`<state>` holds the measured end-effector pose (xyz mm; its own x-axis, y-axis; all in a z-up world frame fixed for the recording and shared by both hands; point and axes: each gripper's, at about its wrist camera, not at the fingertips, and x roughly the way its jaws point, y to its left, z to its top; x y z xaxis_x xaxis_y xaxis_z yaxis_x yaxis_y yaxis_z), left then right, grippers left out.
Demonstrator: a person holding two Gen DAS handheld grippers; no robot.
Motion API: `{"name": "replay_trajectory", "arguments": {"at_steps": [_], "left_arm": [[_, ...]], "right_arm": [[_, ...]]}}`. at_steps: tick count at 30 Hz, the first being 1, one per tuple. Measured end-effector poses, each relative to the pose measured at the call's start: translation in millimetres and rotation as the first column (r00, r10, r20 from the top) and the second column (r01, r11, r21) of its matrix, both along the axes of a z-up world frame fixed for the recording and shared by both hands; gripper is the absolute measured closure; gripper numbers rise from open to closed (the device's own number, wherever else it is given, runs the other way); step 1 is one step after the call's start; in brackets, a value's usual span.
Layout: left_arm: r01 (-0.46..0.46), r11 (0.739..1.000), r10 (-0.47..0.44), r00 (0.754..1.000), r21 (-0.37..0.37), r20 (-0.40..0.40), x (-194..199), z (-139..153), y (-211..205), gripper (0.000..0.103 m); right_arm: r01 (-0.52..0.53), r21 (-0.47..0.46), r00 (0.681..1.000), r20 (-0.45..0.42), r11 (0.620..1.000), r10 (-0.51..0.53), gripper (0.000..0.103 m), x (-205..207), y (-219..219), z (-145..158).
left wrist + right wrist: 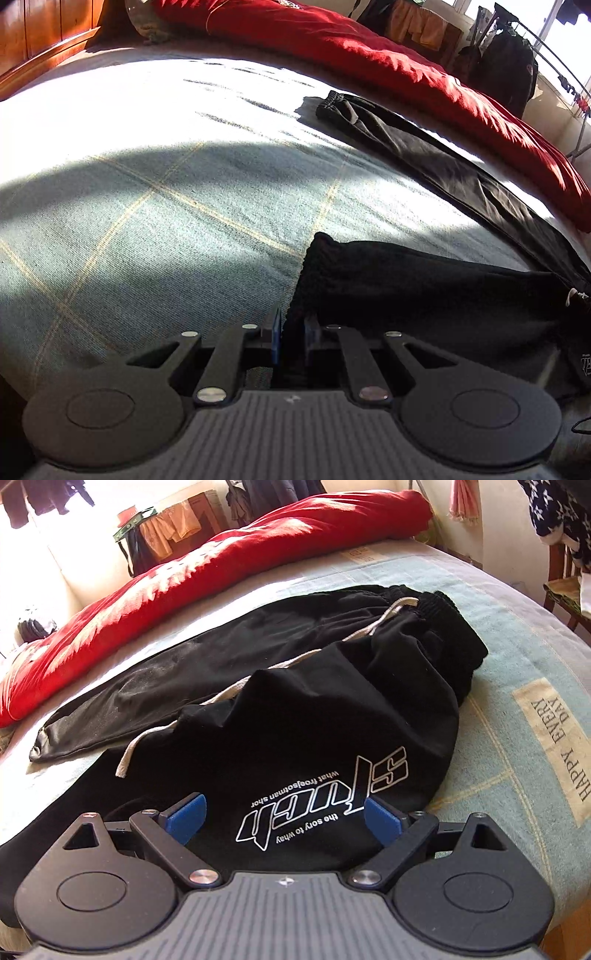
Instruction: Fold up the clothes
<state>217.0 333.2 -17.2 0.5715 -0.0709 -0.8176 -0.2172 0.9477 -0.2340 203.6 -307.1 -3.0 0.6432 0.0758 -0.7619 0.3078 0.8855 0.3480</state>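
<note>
The black trousers lie on the pale blue bedspread, a red duvet beyond them. The left gripper pinches a trouser cuff; the right gripper is spread above the printed fabric. Clothes hang by the far window.

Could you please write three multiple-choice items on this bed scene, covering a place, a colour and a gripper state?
1. Where does the black drawstring trousers garment lie?
A. on the light blue-green bedspread
B. on a chair
C. on the floor

2. What colour is the bulky quilt beyond the trousers?
A. yellow
B. red
C. white

3. How does the right gripper stand?
A. shut on the white cord
B. out of view
C. open over the printed cloth

Answers: 1 A, bedspread shows all round them; 2 B, plainly red in both views; 3 C, the blue fingers stand wide apart.
</note>
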Motion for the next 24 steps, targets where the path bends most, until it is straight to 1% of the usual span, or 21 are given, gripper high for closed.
{"name": "replay_trajectory", "arguments": {"at_steps": [3, 5, 8, 13, 16, 18, 19, 20, 21, 23, 24], "left_arm": [[0.000, 1.000, 0.000, 1.000, 0.000, -0.017, 2, -5, 1, 0.093], [0.000, 1.000, 0.000, 1.000, 0.001, -0.028, 5, -8, 0, 0.093], [-0.002, 1.000, 0.002, 0.999, -0.002, -0.045, 10, -15, 1, 0.090], [-0.016, 1.000, 0.015, 0.998, -0.020, -0.054, 16, -25, 4, 0.088], [-0.018, 1.000, 0.017, 0.999, -0.023, -0.049, 17, -27, 4, 0.086], [-0.017, 1.000, 0.016, 0.999, -0.022, -0.048, 18, -28, 3, 0.085], [-0.012, 1.000, 0.011, 0.999, -0.015, -0.049, 18, -28, 1, 0.086], [-0.004, 1.000, 0.004, 0.999, -0.004, -0.050, 18, -28, -1, 0.086], [0.006, 1.000, -0.005, 0.999, 0.010, -0.051, 18, -27, -3, 0.086], [0.027, 0.999, -0.025, 0.998, 0.040, -0.052, 18, -25, -7, 0.086], [0.033, 0.998, -0.031, 0.998, 0.049, -0.052, 18, -24, -8, 0.086]], "right_arm": [[0.083, 0.075, 0.996, -0.029, 0.994, -0.081, 0.008, -6, -16, -20], [0.122, 0.130, 0.992, -0.044, 0.984, -0.117, 0.008, -11, -24, -33], [0.154, 0.244, 0.988, -0.024, 0.957, -0.153, 0.008, -18, -31, -49], [0.145, 0.387, 0.984, 0.041, 0.911, -0.174, 0.008, -24, -30, -63], [0.110, 0.457, 0.984, 0.076, 0.883, -0.162, 0.008, -24, -23, -69], [0.094, 0.441, 0.984, 0.095, 0.893, -0.151, 0.009, -20, -17, -69], [0.086, 0.422, 0.984, 0.104, 0.903, -0.142, 0.011, -17, -15, -68], [0.077, 0.400, 0.985, 0.113, 0.913, -0.132, 0.019, -13, -14, -67], [0.070, 0.372, 0.986, 0.113, 0.926, -0.120, 0.025, -9, -13, -65], [0.067, 0.295, 0.992, 0.078, 0.953, -0.094, 0.049, -2, -12, -61], [0.067, 0.262, 0.994, 0.061, 0.963, -0.086, 0.055, 0, -12, -60]]}}
